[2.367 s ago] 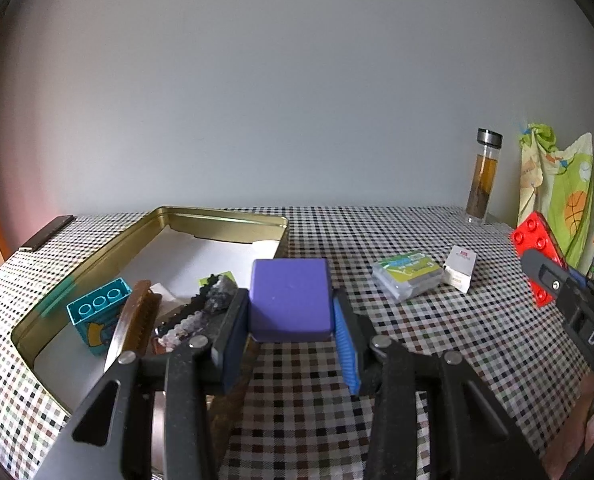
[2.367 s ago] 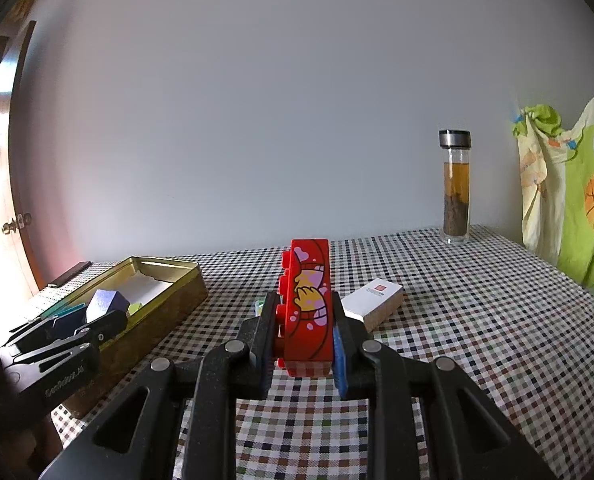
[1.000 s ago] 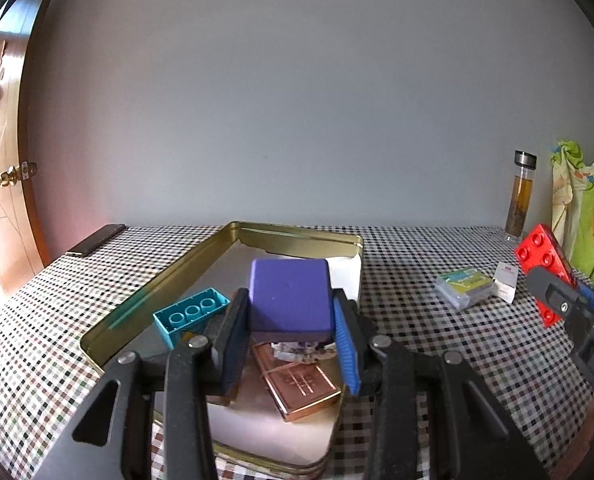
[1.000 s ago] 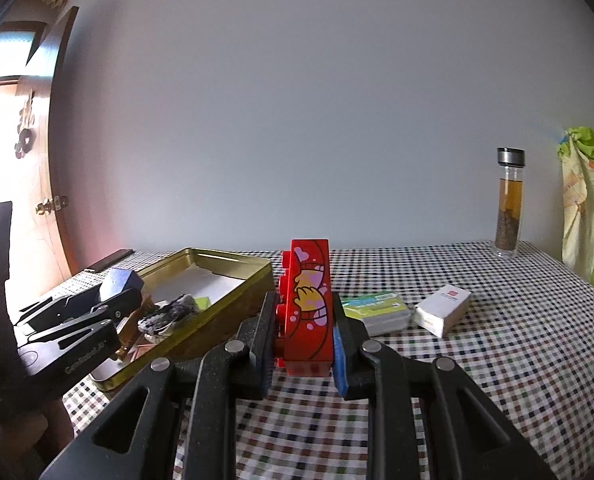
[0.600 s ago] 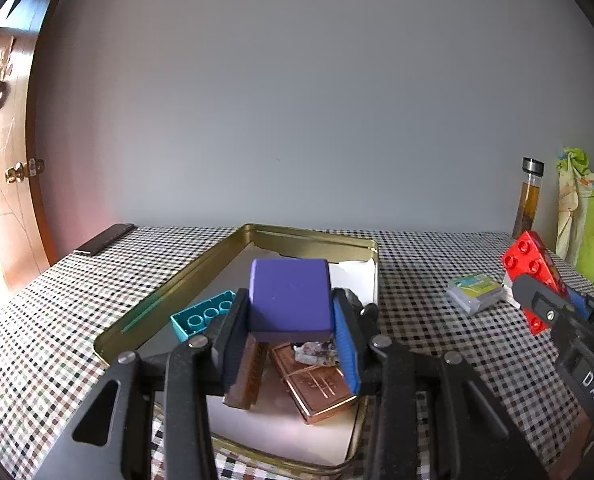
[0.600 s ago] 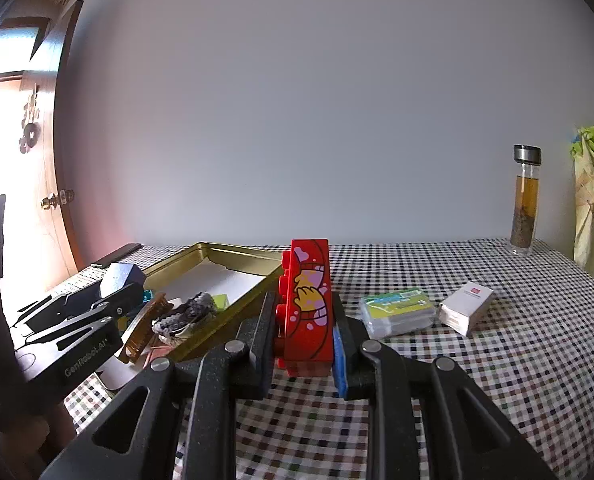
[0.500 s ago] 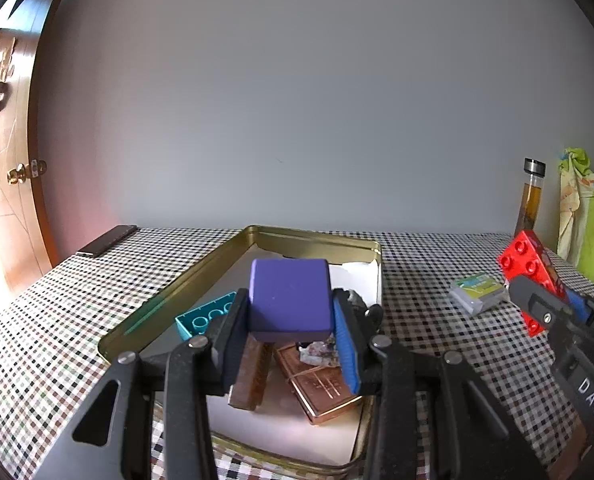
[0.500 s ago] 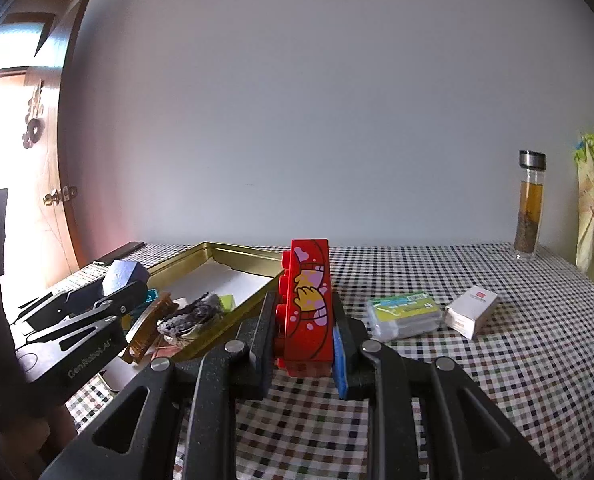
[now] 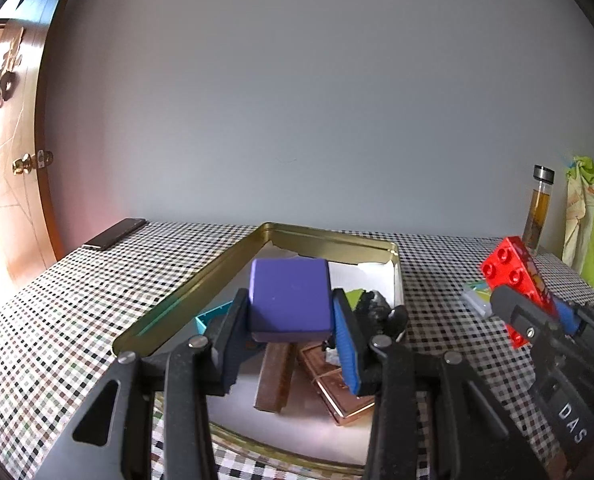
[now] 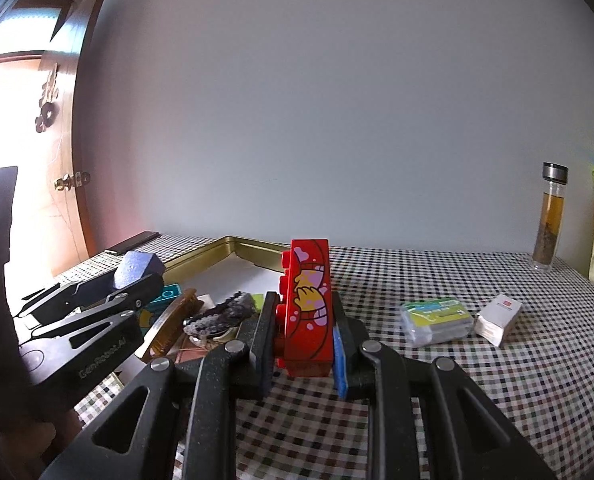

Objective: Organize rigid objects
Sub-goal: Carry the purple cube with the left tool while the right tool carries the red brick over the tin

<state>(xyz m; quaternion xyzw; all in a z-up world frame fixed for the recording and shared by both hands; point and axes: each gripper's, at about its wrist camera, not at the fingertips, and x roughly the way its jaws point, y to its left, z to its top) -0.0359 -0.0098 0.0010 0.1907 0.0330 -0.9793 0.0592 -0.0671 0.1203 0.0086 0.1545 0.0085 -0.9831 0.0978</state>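
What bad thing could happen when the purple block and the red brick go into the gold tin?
The tin already holds a teal brick, a wooden comb and a copper case, so the purple block in the left gripper may land on them and tip. The right gripper, shut on the red brick, is close beside it; both heading in together might bump.

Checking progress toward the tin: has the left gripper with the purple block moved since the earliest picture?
Yes. The left gripper has carried the purple block leftward, from beside the tin to over it.
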